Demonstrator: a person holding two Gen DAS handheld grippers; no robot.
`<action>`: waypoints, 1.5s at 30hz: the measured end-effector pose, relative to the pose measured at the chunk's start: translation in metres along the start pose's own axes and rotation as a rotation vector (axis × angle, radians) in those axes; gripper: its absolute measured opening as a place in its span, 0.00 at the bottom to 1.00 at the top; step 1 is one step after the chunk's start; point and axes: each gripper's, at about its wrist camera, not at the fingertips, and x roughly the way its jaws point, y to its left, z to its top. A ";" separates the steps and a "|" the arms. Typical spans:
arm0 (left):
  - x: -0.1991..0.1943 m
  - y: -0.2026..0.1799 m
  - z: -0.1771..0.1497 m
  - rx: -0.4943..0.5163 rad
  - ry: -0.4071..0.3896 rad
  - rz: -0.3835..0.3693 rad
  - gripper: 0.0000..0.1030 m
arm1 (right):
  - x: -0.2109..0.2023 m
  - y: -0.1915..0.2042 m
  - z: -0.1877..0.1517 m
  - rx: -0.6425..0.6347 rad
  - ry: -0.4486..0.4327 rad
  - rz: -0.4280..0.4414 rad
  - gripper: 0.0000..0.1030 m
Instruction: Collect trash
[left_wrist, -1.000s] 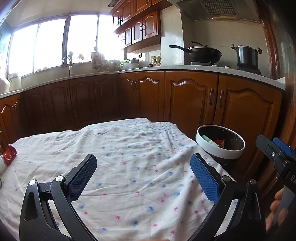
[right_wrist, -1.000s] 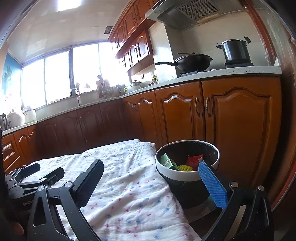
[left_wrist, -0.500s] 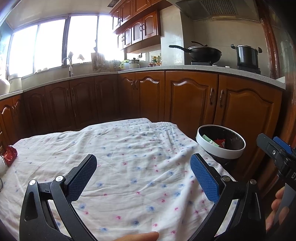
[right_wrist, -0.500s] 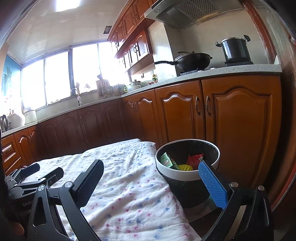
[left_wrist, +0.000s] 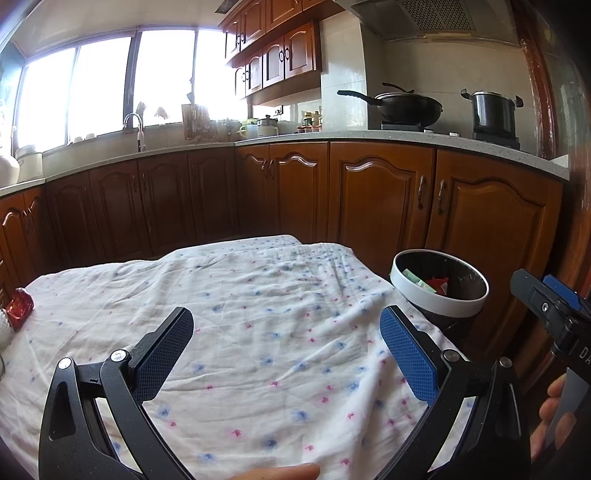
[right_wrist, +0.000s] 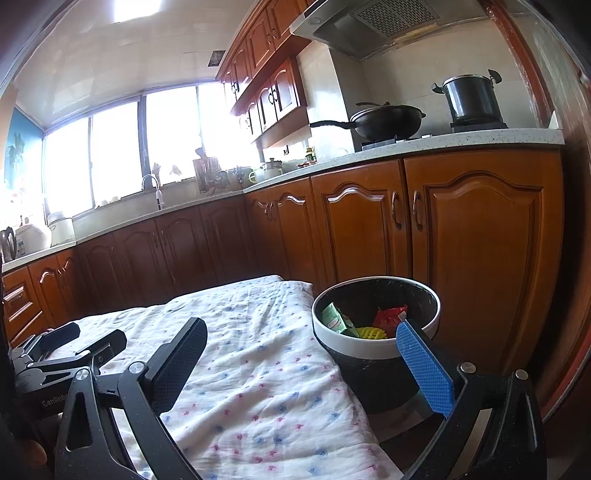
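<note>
Wooden kitchen cabinets are backing a table draped in a white flowered cloth (left_wrist: 258, 332). Off the left gripper's (left_wrist: 284, 354) far left, a crumpled red wrapper (left_wrist: 20, 306) is lying at the cloth's edge. Ahead-right of the right gripper (right_wrist: 303, 365), the round black white-rimmed bin (right_wrist: 373, 347) is holding green, yellow and red scraps. Nothing has shifted over the last second; both grippers are still hovering wide and empty, so collection is pausing. Nothing is blocking the wrapper.

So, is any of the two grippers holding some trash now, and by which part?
Nothing is held. The left gripper and the right gripper are both open and empty above the flowered cloth. A red wrapper lies untouched at its left edge.
</note>
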 end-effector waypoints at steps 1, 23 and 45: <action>0.000 0.000 0.000 -0.001 0.000 -0.001 1.00 | 0.000 0.000 0.000 0.001 0.000 0.001 1.00; -0.002 -0.001 0.001 -0.005 -0.005 0.001 1.00 | 0.000 0.000 -0.001 0.006 0.006 0.007 1.00; -0.005 -0.005 0.003 -0.008 -0.005 0.003 1.00 | -0.001 0.000 -0.001 0.009 0.007 0.009 1.00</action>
